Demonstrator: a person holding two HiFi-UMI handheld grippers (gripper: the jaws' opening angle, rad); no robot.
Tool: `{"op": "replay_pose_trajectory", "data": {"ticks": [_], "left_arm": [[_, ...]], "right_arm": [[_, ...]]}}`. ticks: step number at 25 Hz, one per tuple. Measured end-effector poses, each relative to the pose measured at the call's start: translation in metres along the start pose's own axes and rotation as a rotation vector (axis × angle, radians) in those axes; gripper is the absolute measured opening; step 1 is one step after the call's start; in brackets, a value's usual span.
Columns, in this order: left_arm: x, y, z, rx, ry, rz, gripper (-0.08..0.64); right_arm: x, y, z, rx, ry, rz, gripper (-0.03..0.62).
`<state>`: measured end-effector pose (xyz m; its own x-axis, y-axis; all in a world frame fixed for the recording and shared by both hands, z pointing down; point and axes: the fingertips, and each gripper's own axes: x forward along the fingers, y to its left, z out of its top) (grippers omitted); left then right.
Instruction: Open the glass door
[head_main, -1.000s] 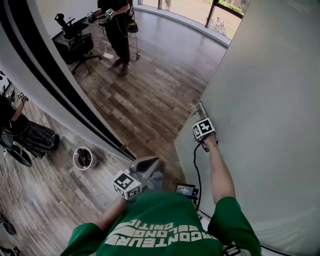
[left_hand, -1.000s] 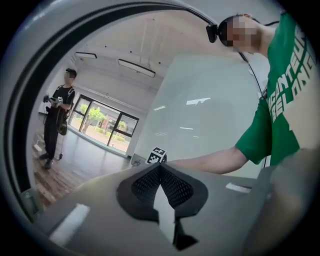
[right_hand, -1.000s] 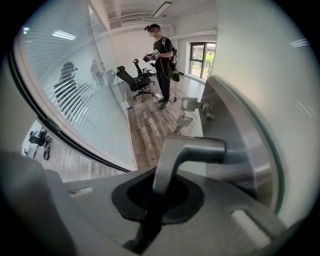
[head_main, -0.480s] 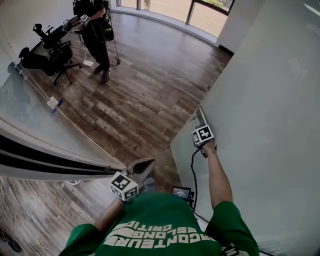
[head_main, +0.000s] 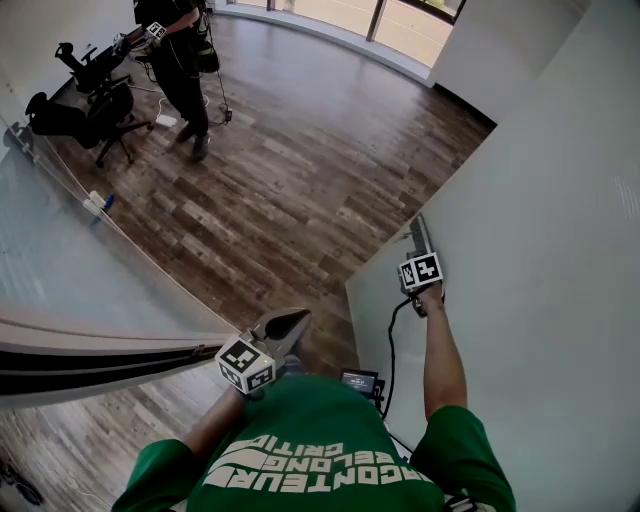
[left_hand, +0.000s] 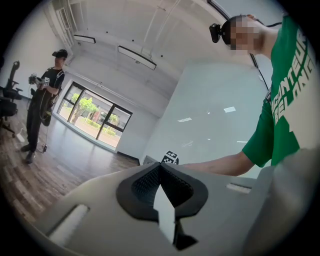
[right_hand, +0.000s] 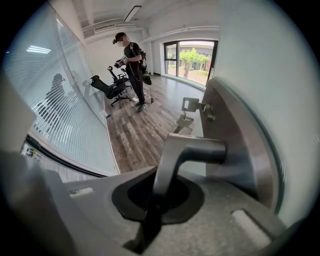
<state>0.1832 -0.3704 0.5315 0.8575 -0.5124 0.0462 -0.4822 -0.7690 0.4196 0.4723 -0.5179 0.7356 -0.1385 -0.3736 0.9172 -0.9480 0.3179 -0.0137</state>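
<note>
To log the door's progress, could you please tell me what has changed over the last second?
The glass door has swung further open. Its edge and lever handle shifted rightward in the head view, and the dark-striped partition slid to the lower left, baring more floor. Unchanged: the right gripper stays shut on the lever handle, and the left gripper stays shut and empty.

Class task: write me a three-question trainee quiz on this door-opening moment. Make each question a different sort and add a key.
1. True or false: the right gripper is shut on the door handle.
2. What does the left gripper hold? A) a cable B) nothing C) the handle
3. Fill in: across the wooden floor, a person stands beside an office ____.
Key: 1 true; 2 B; 3 chair.
</note>
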Motion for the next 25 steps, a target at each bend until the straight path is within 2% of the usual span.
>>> {"op": "replay_pose_trajectory", "data": {"ticks": [7,19,25], "left_arm": [[0.023,0.000,0.004,0.013,0.023,-0.025,0.018],[0.049,0.009,0.006,0.005,0.032,0.022,0.017],[0.082,-0.001,0.005,0.010,0.040,0.005,0.017]], "right_arm": [[-0.004,-0.052,-0.004,0.056,-0.005,-0.031,-0.006],[-0.008,-0.140,-0.026,0.168,-0.003,-0.084,-0.006],[-0.012,-0.181,-0.039,0.209,0.004,-0.112,-0.006]]}}
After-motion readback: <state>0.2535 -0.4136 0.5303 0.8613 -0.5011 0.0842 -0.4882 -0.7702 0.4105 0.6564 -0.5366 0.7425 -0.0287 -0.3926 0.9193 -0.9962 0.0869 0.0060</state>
